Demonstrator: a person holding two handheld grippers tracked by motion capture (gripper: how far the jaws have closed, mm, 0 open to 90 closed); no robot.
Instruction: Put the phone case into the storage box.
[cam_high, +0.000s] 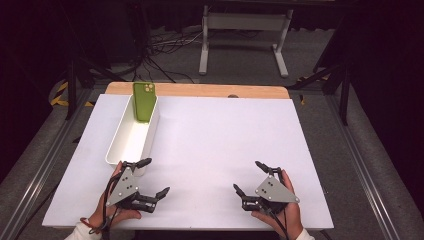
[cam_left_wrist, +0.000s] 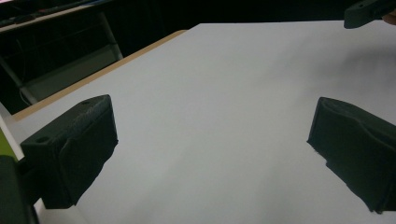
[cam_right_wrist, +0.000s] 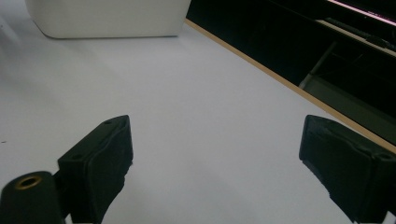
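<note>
Phone (cam_high: 144, 101) and bin (cam_high: 131, 150) are what your work turns on, so start with the table (cam_high: 225, 145) that carries them: its white top is bare across the whole middle and right, and a strip of wood shows along the far edge, beyond which the floor drops away to cables and a white stand (cam_high: 245, 37). That open sheet gives you free room to swing either hand toward the far left without brushing anything. The bin, a long white trough, lies along the left side with its near end just beside your left gripper (cam_high: 155, 176); its walls are what keep the green phone upright, leaning on end against the far end wall, camera side facing you. Judge the reach as a lift up and over the rim rather than a slide. Your left gripper hangs low near the front edge, jaws spread wide with nothing between them, and the left gripper view confirms bare table between the pads. Your right gripper (cam_high: 249, 176) sits well apart on the right, also spread and empty.
</note>
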